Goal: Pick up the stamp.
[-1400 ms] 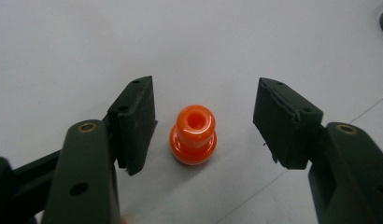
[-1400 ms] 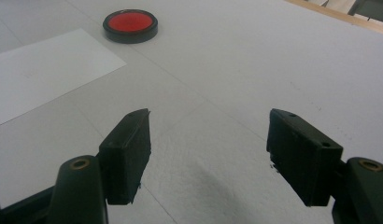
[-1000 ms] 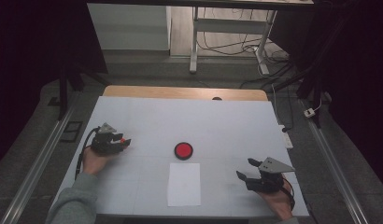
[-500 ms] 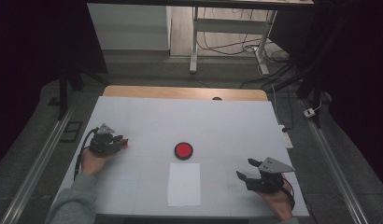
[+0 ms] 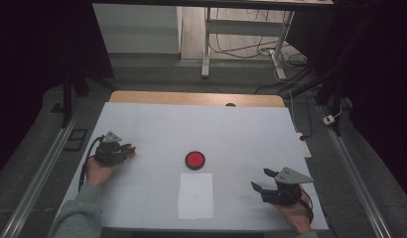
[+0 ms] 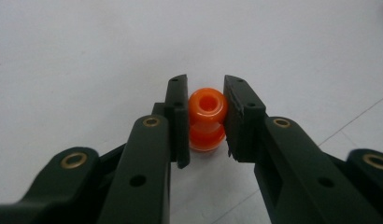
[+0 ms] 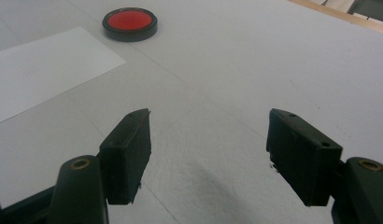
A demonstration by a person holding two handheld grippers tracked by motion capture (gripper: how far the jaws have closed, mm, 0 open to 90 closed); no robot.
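My left gripper: jaws just closed, clamped on orange spool, nine o'clock of red disc. My right gripper: jaws apart, nothing between, four o'clock.

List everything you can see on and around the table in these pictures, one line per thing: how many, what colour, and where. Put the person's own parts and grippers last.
Orange spool-shaped piece: one, orange, on the table's left part, between the left gripper's jaws.
Round dish: one, black rim with red centre, near the table's middle.
Sheet of paper: one, white, just in front of the dish.
Table: one, white top, wooden strip along the far edge.
Cables: several, dark, on the floor beyond the table.
Left gripper: one, black, jaws have just been closing and now press on the orange piece.
Right gripper: one, black, jaws wide apart, nothing between them.
Sleeve: one, grey, left forearm.
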